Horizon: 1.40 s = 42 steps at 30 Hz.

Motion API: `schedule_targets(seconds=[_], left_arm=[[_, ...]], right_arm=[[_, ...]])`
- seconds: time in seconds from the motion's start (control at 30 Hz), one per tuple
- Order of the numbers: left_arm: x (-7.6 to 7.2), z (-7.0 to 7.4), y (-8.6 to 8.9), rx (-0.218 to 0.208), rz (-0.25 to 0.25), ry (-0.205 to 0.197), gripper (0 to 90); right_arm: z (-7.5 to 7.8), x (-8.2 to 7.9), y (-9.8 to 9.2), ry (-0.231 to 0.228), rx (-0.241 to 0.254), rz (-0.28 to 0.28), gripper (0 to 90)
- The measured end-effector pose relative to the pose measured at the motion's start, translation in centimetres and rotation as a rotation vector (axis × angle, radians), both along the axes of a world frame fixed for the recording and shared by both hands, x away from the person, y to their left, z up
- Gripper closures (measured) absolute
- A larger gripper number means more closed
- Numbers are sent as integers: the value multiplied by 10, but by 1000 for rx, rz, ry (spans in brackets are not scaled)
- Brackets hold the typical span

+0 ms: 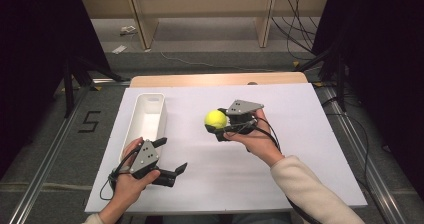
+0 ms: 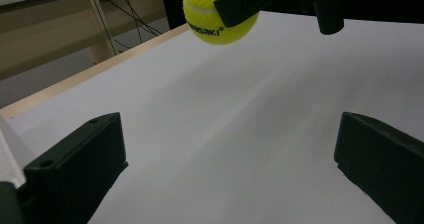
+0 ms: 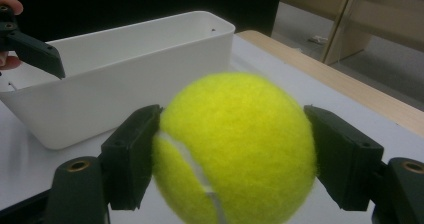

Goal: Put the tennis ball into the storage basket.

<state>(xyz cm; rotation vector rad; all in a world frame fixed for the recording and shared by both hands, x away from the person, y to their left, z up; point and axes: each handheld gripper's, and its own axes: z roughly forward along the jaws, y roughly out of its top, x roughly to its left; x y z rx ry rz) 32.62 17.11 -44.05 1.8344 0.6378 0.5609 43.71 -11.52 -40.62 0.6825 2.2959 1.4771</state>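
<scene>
left gripper (image 1: 170, 159): lower left of the high view, jaws spread wide with nothing between them, hovering low over the white table sheet (image 1: 280, 174).
white bin (image 1: 145, 119): left of centre in the high view, long, open-topped and apparently bare inside, just above the left gripper.
tennis ball (image 1: 216, 119): centre of the high view, off the sheet, to the right of the bin.
right gripper (image 1: 218, 128): clamped on the ball; in the right gripper view a pad (image 3: 132, 156) presses each side at its widest.
ball relative to jaws: squarely between them, bulging forward.
handling: probably light, felt-covered, slightly springy, not fragile; it rolls if set down.
hold point: across the middle, as now; an off-centre pinch would likely squeeze it out.
</scene>
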Motion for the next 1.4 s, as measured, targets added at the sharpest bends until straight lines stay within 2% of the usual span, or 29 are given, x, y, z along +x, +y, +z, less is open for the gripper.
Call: schedule_targets(seconds=[0.7,1.4], left_arm=[[-1,0,0,-2,0,0,0],[-1,0,0,-4,-4,2,0]], right_arm=[[0,2,4,5,2,-4,266],[-4,3,17,14,0,13,266]])
